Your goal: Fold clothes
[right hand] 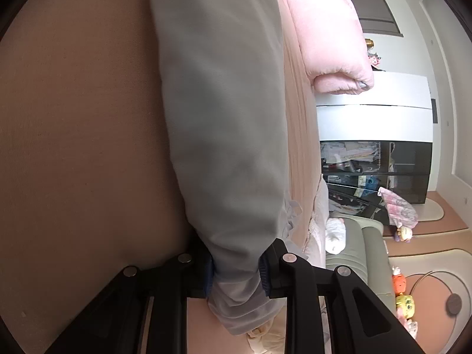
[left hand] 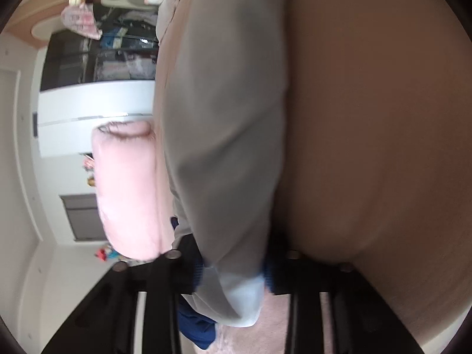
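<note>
both claws are closed on the same grey garment. left gripper has its blue pads pressed on the two sides of the cloth, and the pale hem end of the garment hangs past the pads toward the camera. right gripper holds in the same way: its ribbed blue pads squeeze a bunched part of the cloth, and a short pale end comes out behind them.

from each claw the grey garment runs straight away, so its long axis lies along the fingers and points away from the camera. in both views it forms a long, narrow band, narrow at the pads and wider further out. it looks stretched between the two claws, but where exactly the middle rests i cannot tell.

beside the garment, on its one side, is a plain brown surface, which fills nearly half of each view. on the other side of the garment lies a pink sheet, touching it along the edge, and beyond the sheet is a rolled pink blanket. further from the garment than the blanket stands a white cabinet with a dark glass shelf full of small things. near the shelf, on the floor, are some soft toys. the left view is blurred.
</note>
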